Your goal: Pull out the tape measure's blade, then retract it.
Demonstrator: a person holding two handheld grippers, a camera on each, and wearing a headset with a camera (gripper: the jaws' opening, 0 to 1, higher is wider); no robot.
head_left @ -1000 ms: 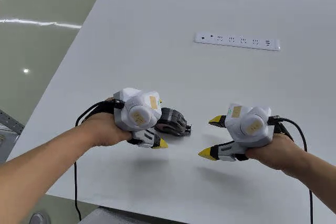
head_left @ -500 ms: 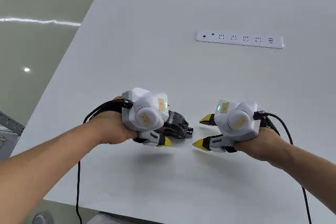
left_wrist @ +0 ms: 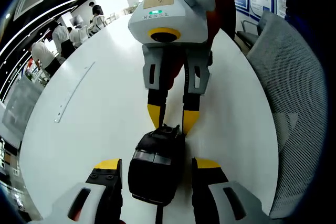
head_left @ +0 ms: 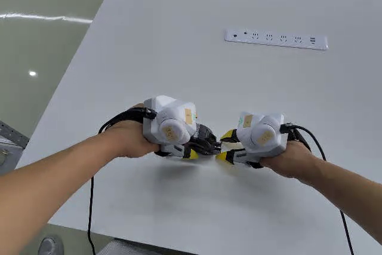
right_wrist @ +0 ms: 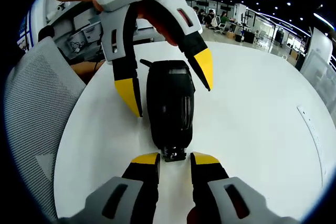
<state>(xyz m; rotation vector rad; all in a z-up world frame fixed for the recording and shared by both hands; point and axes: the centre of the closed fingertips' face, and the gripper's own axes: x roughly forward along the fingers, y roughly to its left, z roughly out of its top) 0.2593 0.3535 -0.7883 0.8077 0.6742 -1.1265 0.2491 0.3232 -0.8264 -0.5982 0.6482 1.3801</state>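
1. left gripper (left_wrist: 157, 165) clamped the tape measure (right_wrist: 169, 103) over the table (head_left: 239, 88);
2. right gripper (right_wrist: 174, 160) straddled the blade hook (right_wrist: 173, 153); couldn't tell if pinching;
3. it looked rigid and hefty, probably springy inside; I'd grab that blade hook.

One tape measure (head_left: 203, 140), two grippers — the left gripper (left_wrist: 157, 163) and the right gripper (right_wrist: 175, 158) — two black cables (head_left: 89, 207), one power strip (head_left: 276, 38), one white table (head_left: 179, 40) and one mesh chair (left_wrist: 299, 77).
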